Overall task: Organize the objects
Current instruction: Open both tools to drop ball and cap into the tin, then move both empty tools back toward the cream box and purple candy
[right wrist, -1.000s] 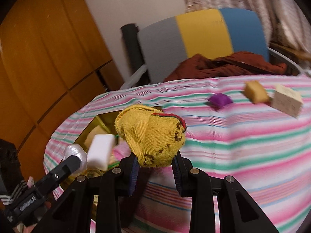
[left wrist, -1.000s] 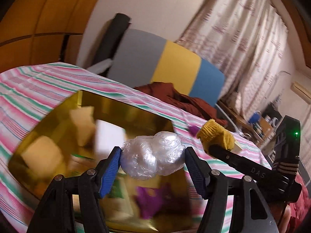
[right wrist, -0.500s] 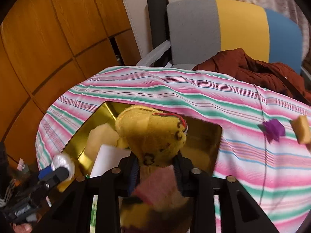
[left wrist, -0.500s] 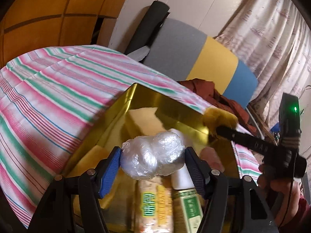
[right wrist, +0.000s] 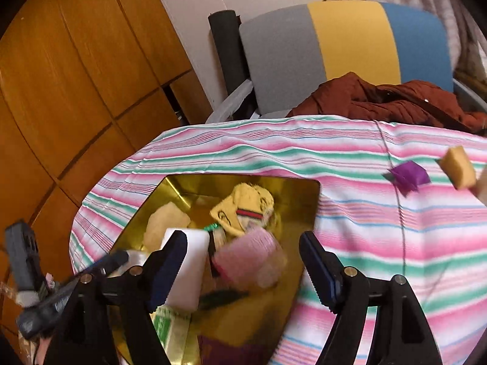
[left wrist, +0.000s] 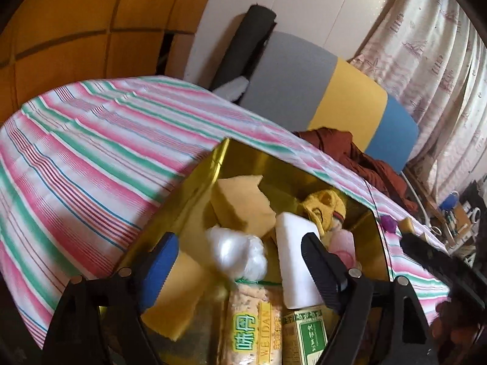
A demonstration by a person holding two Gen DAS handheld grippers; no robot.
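A gold box (left wrist: 240, 158) (right wrist: 179, 190) sits on the striped tablecloth and holds several items. My left gripper (left wrist: 240, 261) is open above it. The clear plastic ball (left wrist: 236, 251) lies loose in the box between its fingers, beside a yellow sponge (left wrist: 243, 203) and a white block (left wrist: 299, 261). My right gripper (right wrist: 243, 258) is open over the box. The yellow sock (right wrist: 246, 208) (left wrist: 325, 205) lies inside the box, with a pink item (right wrist: 249, 255) below it.
A purple scrap (right wrist: 409, 176) and a small yellow sponge (right wrist: 458, 167) lie on the cloth to the right of the box. A grey, yellow and blue chair (right wrist: 344, 51) with a brown garment (right wrist: 380, 100) stands behind the table. Wooden panels (right wrist: 76, 60) are on the left.
Both grippers have opened over the box. The left one let go of the plastic ball and the right one let go of the yellow sock; both now lie in the box.
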